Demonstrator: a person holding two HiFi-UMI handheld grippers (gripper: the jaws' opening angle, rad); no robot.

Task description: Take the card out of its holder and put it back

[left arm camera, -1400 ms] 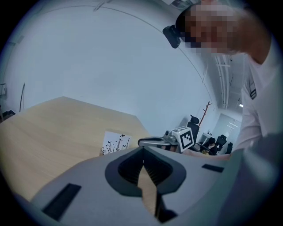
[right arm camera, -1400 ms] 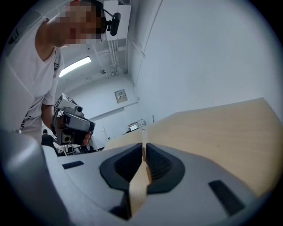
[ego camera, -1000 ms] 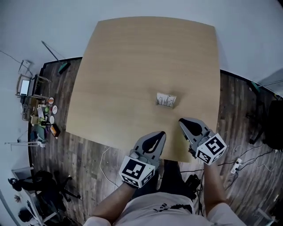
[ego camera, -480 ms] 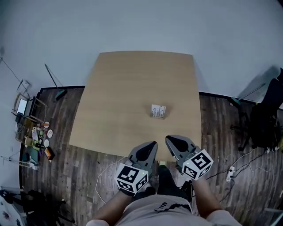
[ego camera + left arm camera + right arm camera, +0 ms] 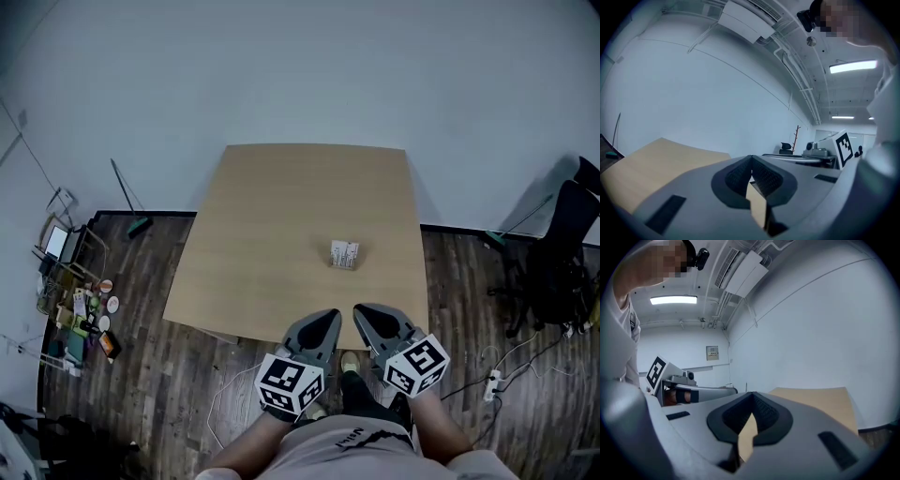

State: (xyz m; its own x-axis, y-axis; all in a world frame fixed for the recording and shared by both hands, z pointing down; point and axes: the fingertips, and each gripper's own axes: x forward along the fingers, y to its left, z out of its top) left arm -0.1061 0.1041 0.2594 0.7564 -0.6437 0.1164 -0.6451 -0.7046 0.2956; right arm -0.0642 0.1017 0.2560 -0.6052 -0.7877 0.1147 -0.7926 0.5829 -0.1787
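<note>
The card in its small holder (image 5: 344,254) stands upright on the wooden table (image 5: 272,234), right of the middle. Both grippers hang off the table's near edge, well short of the holder. My left gripper (image 5: 328,319) is shut with nothing between its jaws; in its own view the left gripper (image 5: 751,165) shows its pads meeting at the tips. My right gripper (image 5: 361,313) is shut and empty too, as the right gripper (image 5: 752,401) shows in its own view. The holder does not appear in either gripper view.
A dark wood floor (image 5: 169,375) surrounds the table. Clutter and a small shelf (image 5: 70,309) sit at the left wall, a broom (image 5: 131,202) leans nearby. A black chair (image 5: 562,253) and a power strip with cables (image 5: 492,380) are at the right.
The head camera has drawn back and up, so the table looks smaller and farther. Both grippers have pulled back from over the table edge and come closer together.
</note>
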